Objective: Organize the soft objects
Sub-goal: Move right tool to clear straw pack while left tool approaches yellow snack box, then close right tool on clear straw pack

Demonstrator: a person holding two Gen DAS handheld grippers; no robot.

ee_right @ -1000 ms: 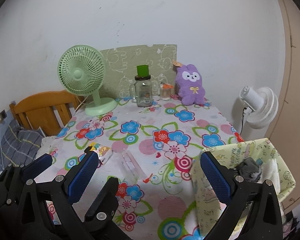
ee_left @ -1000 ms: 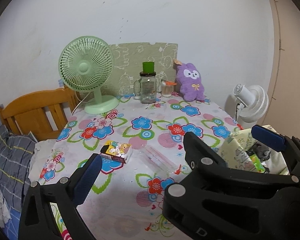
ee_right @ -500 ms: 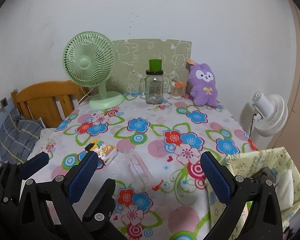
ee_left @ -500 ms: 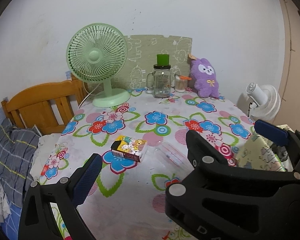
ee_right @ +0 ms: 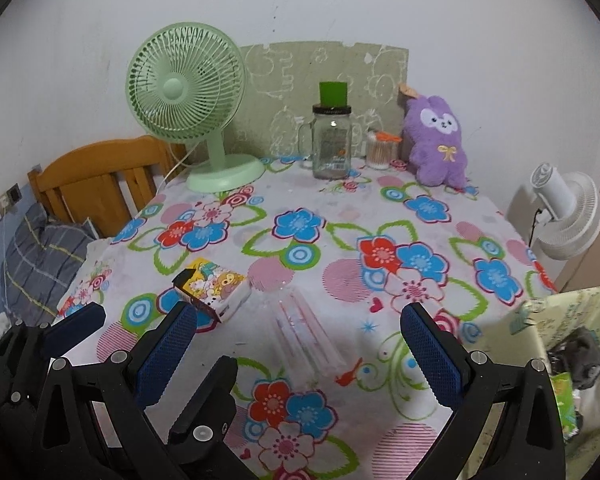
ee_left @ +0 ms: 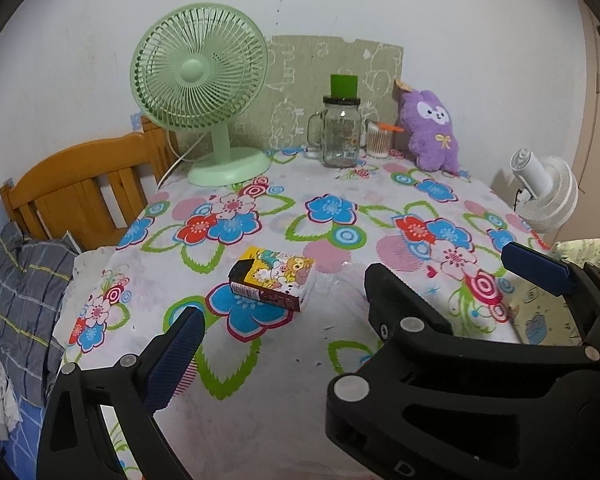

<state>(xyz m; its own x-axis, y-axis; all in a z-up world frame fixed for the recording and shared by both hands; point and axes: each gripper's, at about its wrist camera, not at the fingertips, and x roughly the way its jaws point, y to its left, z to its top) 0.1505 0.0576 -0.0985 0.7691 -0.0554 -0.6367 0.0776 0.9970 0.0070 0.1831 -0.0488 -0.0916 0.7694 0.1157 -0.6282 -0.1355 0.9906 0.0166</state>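
A purple plush bunny (ee_left: pixel 432 136) (ee_right: pixel 438 144) sits upright against the wall at the far right of the flowered table. A pale yellow fabric bin (ee_right: pixel 560 320) (ee_left: pixel 584 252) stands off the table's right edge, with a grey soft item (ee_right: pixel 580 360) inside it. My right gripper (ee_right: pixel 298 320) hangs open and empty over the near table, above a clear plastic tube pack (ee_right: pixel 304 336). My left gripper (ee_left: pixel 312 332) is open and empty too. In the left wrist view the right gripper's black body hides its right finger. A cartoon-printed box (ee_left: pixel 272 280) (ee_right: pixel 212 286) lies just ahead of both.
A green desk fan (ee_left: pixel 204 92), a glass mug jar (ee_left: pixel 340 132) with a green cap and a cotton-swab tub (ee_left: pixel 378 142) line the back wall. A white fan (ee_right: pixel 568 216) stands beyond the right edge. A wooden headboard (ee_left: pixel 80 192) and a plaid pillow (ee_left: pixel 24 292) lie left.
Both grippers have moved forward and to the left over the table. The bin has slid toward the right edge of both views. Both stay open and nothing on the table has moved.
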